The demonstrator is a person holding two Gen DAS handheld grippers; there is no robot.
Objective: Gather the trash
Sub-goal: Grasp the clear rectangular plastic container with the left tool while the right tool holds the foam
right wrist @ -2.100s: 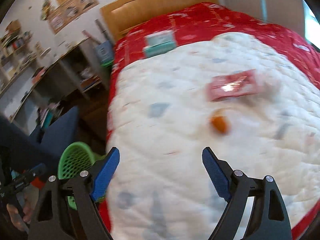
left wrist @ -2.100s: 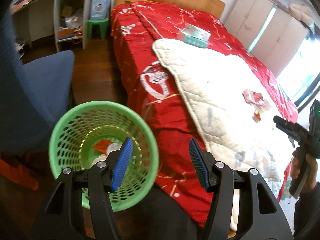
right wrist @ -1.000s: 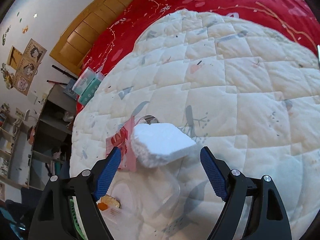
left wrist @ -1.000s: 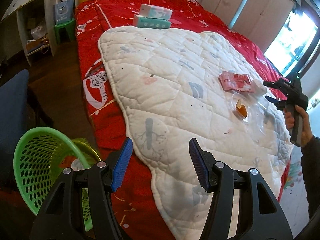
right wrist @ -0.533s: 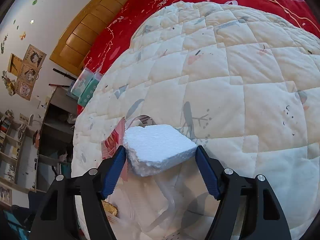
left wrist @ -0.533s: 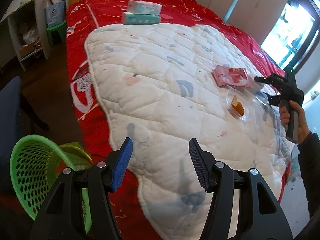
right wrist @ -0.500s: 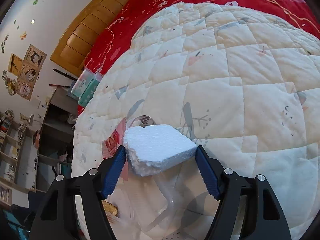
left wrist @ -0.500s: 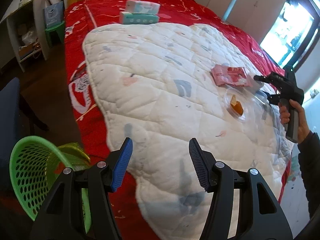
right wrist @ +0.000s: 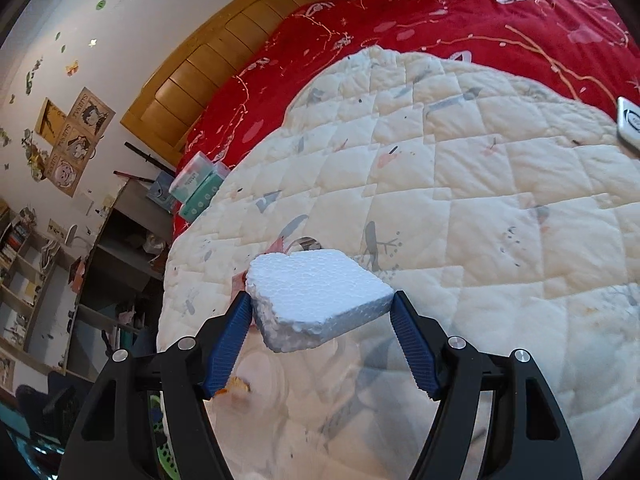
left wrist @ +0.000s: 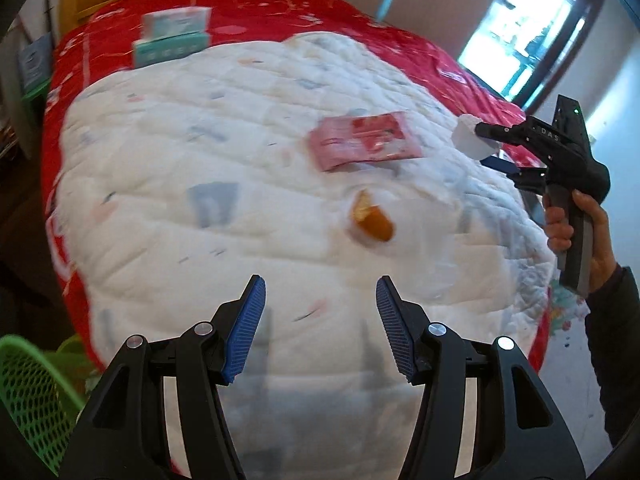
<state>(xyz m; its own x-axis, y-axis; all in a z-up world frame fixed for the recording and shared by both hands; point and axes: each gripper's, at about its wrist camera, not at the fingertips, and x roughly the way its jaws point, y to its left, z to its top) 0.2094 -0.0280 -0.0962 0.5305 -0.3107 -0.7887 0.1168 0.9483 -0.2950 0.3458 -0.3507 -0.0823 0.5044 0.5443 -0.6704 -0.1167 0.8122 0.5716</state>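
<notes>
My right gripper (right wrist: 320,314) is shut on a white foam chunk (right wrist: 318,298) and holds it above the white quilt (right wrist: 460,216); it shows in the left wrist view (left wrist: 486,148) with the foam chunk (left wrist: 466,140) at the bed's right side. My left gripper (left wrist: 318,322) is open and empty above the quilt's near part (left wrist: 180,220). A red wrapper (left wrist: 362,140) and an orange food scrap (left wrist: 372,220) lie on the quilt ahead of it. The scrap (right wrist: 234,388) rests on clear plastic (right wrist: 280,376) below the foam. The green trash basket (left wrist: 28,396) is at lower left.
Teal tissue packs (left wrist: 172,42) lie on the red bedspread (left wrist: 280,8) near the wooden headboard (right wrist: 216,64). A phone (right wrist: 628,124) lies at the quilt's right edge. A desk and shelves (right wrist: 120,232) stand left of the bed.
My right gripper has closed on the foam chunk and lifted it off the quilt. My left gripper has swung from the basket out over the bed toward the wrapper and scrap.
</notes>
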